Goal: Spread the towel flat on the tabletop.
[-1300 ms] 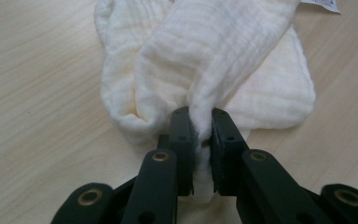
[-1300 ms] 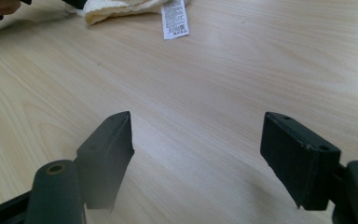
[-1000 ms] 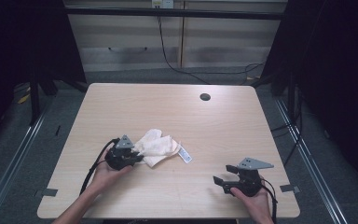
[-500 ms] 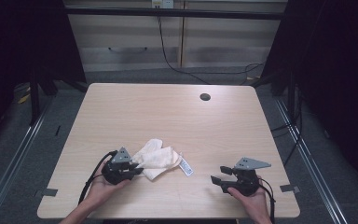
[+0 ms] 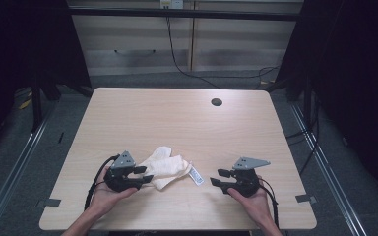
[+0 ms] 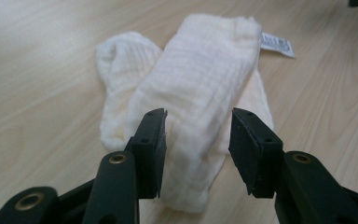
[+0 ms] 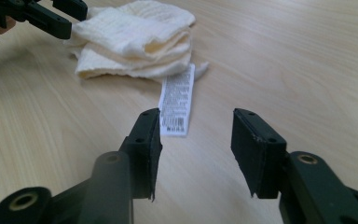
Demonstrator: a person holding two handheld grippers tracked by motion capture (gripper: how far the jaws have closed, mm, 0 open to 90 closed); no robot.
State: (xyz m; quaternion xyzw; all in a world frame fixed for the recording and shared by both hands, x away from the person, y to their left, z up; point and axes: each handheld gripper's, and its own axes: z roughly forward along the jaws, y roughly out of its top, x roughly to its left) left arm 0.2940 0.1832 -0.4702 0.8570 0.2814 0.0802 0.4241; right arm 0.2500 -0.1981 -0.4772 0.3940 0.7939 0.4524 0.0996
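The cloth (image 5: 165,166) is cream-white with a fine ribbed weave, its lower folded layers a shade yellower. At its edge, the care tag (image 5: 195,176) is white with small dark print and a barcode. Under the cloth, the table (image 5: 177,118) is pale wood with a light streaked grain; far from the cloth, a small dark round hole (image 5: 216,102) marks it. Beside the cloth, the left gripper (image 5: 146,174) is black with a grey plate; the right gripper (image 5: 218,177), beyond the tag, is likewise coloured.

table (image 5: 177,118) wooden (round hole (image 5: 216,102) far edge) | cabinet (image 5: 187,44) behind | cables (image 5: 187,69) on floor
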